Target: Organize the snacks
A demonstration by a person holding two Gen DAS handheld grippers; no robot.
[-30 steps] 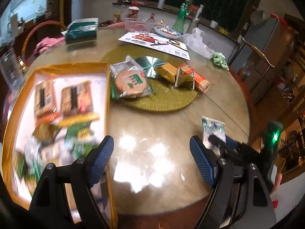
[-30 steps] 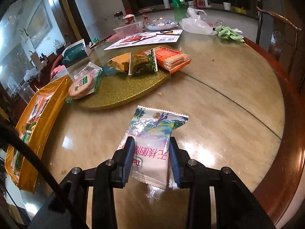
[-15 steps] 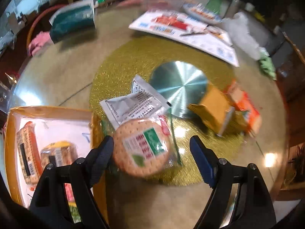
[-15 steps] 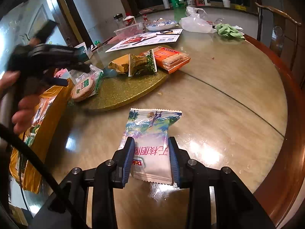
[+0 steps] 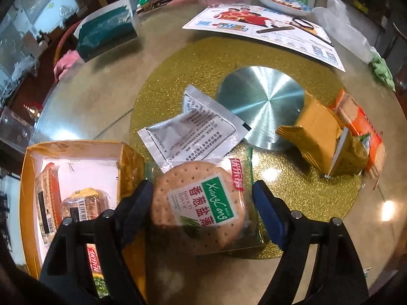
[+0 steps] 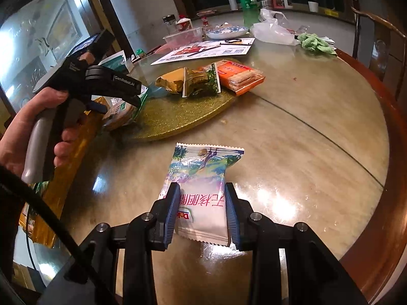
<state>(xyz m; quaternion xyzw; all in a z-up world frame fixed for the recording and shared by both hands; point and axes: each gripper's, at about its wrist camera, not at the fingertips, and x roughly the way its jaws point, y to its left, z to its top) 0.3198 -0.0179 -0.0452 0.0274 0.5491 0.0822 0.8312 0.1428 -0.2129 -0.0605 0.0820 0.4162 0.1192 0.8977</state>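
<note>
Legible markings, snack table
Round cracker pack (image 5: 201, 203), near left: green label "XiangCong", "french flavor". Left gripper (image 6: 119, 101) body: "GenRobot.AI". Pastel pouch (image 6: 203, 190), near centre: pink Chinese characters, partly covered.

Home dining room, round marble table (image 6: 305, 132) with wooden rim, dining chair (image 6: 376, 33), framed painting (image 6: 63, 25)

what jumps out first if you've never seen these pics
A round cracker pack sits between the open left gripper, at the near edge of the glittery gold mat, beside a yellow box of snacks. The right gripper is shut on a white pouch lying on the table.
</note>
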